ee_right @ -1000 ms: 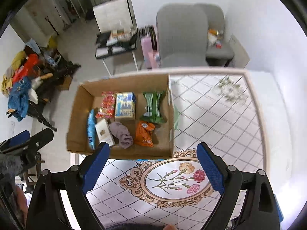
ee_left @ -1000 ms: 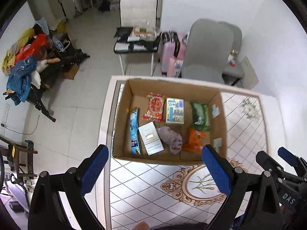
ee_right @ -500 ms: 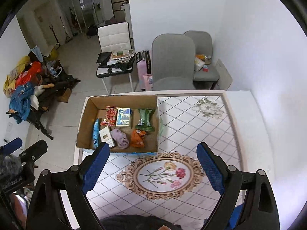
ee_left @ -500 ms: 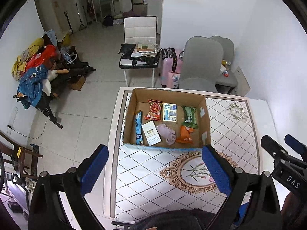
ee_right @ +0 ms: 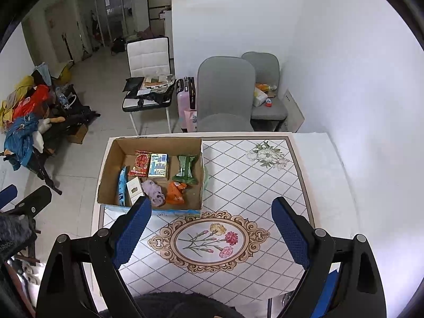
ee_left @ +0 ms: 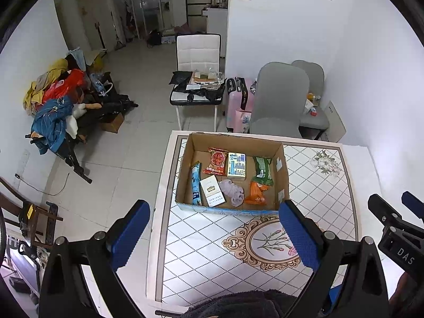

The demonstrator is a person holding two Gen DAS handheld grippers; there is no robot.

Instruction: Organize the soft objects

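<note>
An open cardboard box (ee_left: 283, 177) stands on the patterned table (ee_left: 331, 185) at its far left; it also shows in the right wrist view (ee_right: 106, 175). Inside lie a purple cloth (ee_left: 233, 189), an orange packet (ee_left: 255, 194), a green packet (ee_left: 262, 168), a red packet (ee_left: 217, 160), a blue-yellow carton (ee_left: 236, 165), a white box (ee_left: 212, 190) and a blue stick pack (ee_left: 195, 182). My left gripper (ee_left: 216, 234) is open and empty, high above the table's near side. My right gripper (ee_right: 213, 230) is open and empty, also high over the table.
Two grey chairs (ee_left: 278, 98) stand behind the table, with a pink suitcase (ee_left: 238, 100) beside them. A white chair (ee_left: 197, 79) carries clutter. A pile of clothes (ee_left: 53, 106) lies on the floor at left. A white wall runs along the table's right.
Both grippers have risen and pulled back from the box, so the box looks smaller and more of the room shows. Both stay open and empty.
</note>
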